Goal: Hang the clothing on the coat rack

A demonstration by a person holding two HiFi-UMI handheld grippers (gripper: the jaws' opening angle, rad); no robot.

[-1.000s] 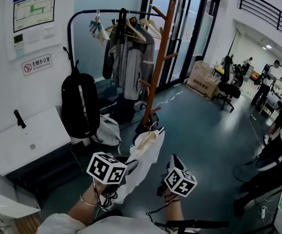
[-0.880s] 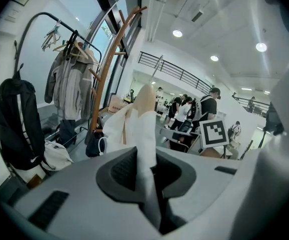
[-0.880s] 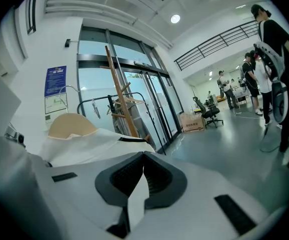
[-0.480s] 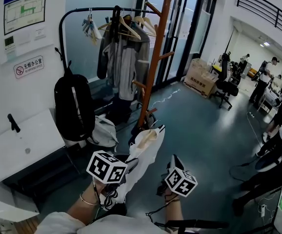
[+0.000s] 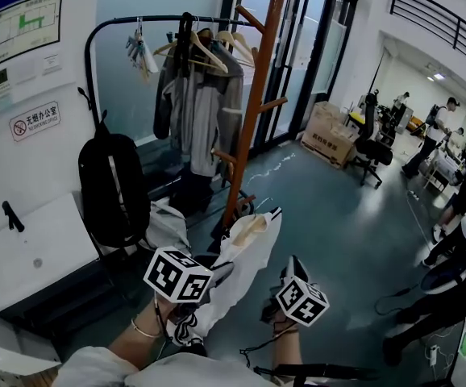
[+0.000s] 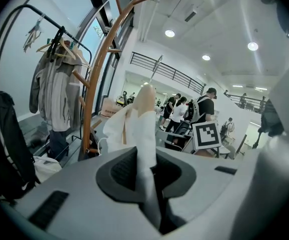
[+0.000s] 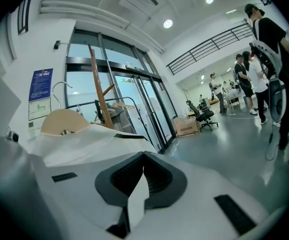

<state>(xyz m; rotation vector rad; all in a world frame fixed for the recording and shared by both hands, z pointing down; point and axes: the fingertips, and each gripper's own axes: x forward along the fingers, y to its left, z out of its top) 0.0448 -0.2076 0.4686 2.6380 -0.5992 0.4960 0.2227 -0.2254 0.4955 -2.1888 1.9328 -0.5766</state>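
While left gripper [image 6: 145, 171] pinches clothing [image 5: 246, 245] (white), right gripper [image 7: 143, 178] pinches it.

I'm counting two grippers, the left gripper [image 6: 147, 179] and the right gripper [image 7: 137, 191], and one white garment [image 5: 245, 256] riding on one wooden hanger [image 5: 247, 227]. I'm seeing two racks: one orange coat rack [image 5: 257, 95] and one black rail [image 5: 96, 39]. Along the rail's right end I'm making out at least two bare hangers [image 5: 191, 47] and one bunch of grey jackets [image 5: 197, 111] that I can't split into a number. One black backpack [image 5: 108, 188] is hanging at the rail's left end. I'm counting two wall signs [image 5: 27, 22], one stack of cardboard boxes [image 5: 330, 139], one office chair [image 5: 370, 156], and at least three people [image 5: 436, 127], too small for a firm count.
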